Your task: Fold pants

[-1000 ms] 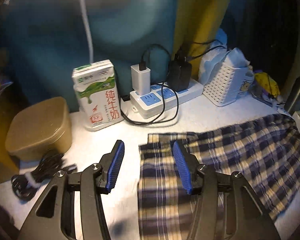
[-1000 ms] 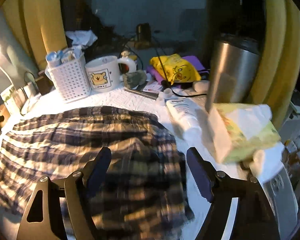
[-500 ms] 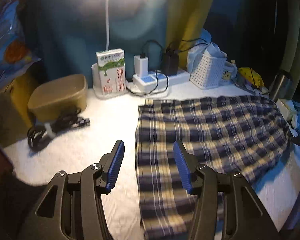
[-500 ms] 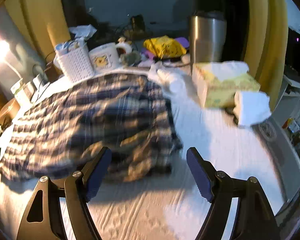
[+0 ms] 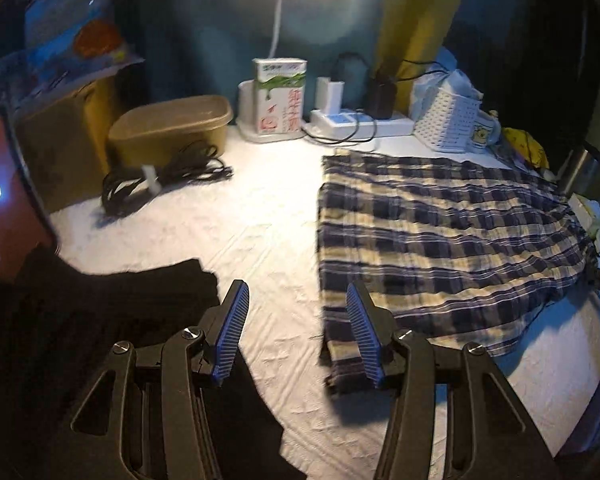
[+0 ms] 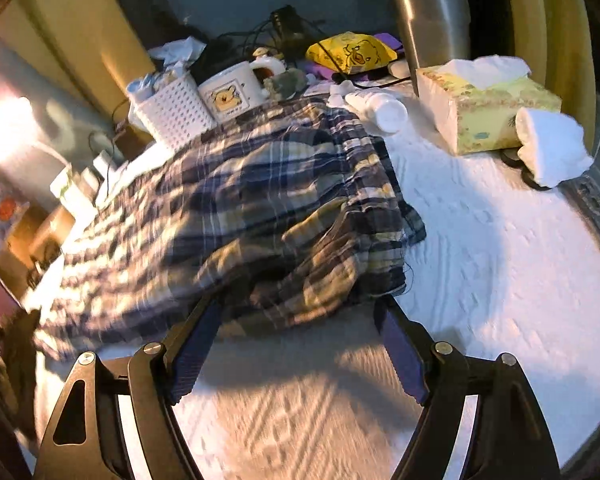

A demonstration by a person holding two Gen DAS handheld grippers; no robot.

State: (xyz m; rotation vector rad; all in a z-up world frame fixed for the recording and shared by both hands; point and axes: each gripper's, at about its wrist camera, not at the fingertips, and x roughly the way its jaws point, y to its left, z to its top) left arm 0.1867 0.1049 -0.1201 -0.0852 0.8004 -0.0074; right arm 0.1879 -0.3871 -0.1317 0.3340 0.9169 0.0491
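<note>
Pants: plaid pants [image 5: 440, 236], navy and cream, lying spread on the white textured cloth [image 5: 268, 240] that covers the table; the hem end faces the left wrist view, the gathered waist end [image 6: 352, 232] faces the right wrist view.
Left gripper: left gripper [image 5: 296, 336] with jaws parted and nothing between the blue pads; its right-hand finger sits over the near corner of the pants, its left-hand finger over a dark garment [image 5: 100, 320] at the lower left.
Right gripper: right gripper [image 6: 296, 344] with jaws standing wide, empty, just short of the rumpled waist edge; whether the tips touch the fabric cannot be told.
Back row, left view: milk carton [image 5: 280, 96], power strip [image 5: 356, 120] with chargers plugged in, white lattice basket [image 5: 446, 120], tan lidded box [image 5: 172, 124], coiled black cable [image 5: 160, 176].
Back row, right view: bear mug [image 6: 232, 92], steel tumbler [image 6: 432, 16], tissue box [image 6: 488, 108], yellow pouch [image 6: 352, 52].
Change, left view: a second ago the carton and power strip filled the middle and only the hem showed; now the view is pulled back, the whole length of the pants is in sight, and the dark garment and a red-lit screen [image 5: 4, 200] have come in at the left.
Change, right view: a second ago the gripper hung over the fabric; now it is drawn back to the waist edge with bare cloth beneath it.
Change, jaws: both openings unchanged.
</note>
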